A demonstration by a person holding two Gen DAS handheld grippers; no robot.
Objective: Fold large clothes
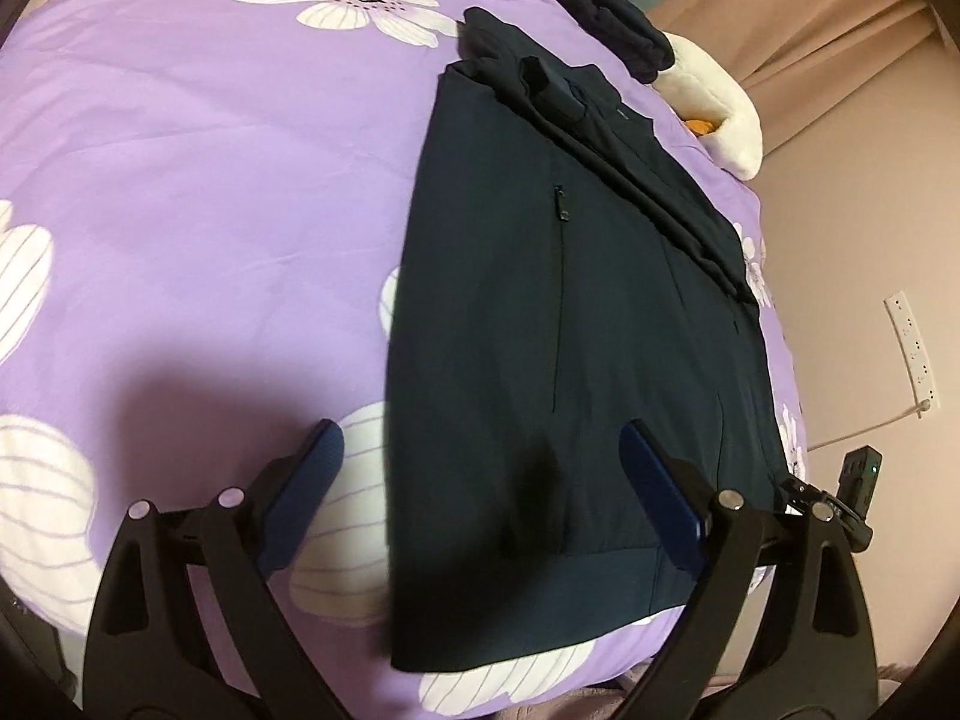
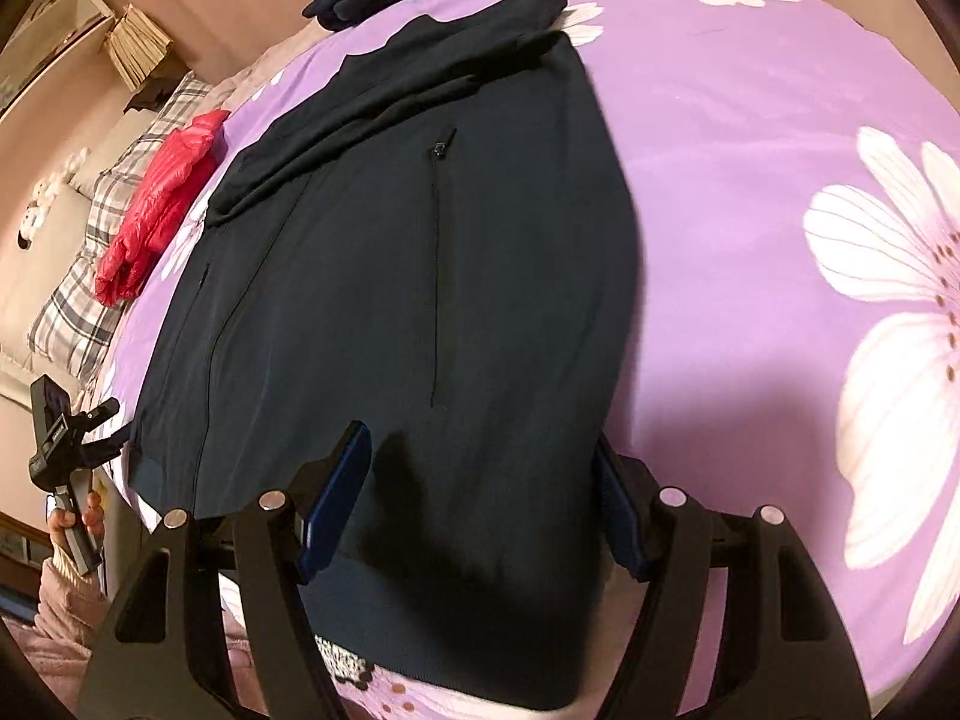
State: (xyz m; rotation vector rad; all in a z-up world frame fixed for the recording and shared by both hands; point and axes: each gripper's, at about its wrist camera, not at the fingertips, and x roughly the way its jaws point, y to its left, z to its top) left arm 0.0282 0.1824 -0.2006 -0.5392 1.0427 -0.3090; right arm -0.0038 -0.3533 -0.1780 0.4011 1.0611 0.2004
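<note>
A dark navy jacket point(image 1: 540, 312) lies flat on the purple flowered bed cover point(image 1: 210, 192), hem toward me, sleeves folded in across the collar end. It also shows in the right wrist view point(image 2: 420, 252). My left gripper point(image 1: 480, 450) is open, hovering over the hem's left corner, one pad over the cover and one over the jacket. My right gripper point(image 2: 480, 456) is open above the hem near the jacket's right edge. Both are empty. The left gripper also shows at the left edge of the right wrist view point(image 2: 66, 432).
A folded dark garment point(image 1: 606, 18) and a white plush item point(image 1: 714, 102) sit at the far bed edge. A red garment point(image 2: 162, 204) lies by plaid pillows point(image 2: 102, 228). A power strip point(image 1: 912, 354) hangs on the wall to the right.
</note>
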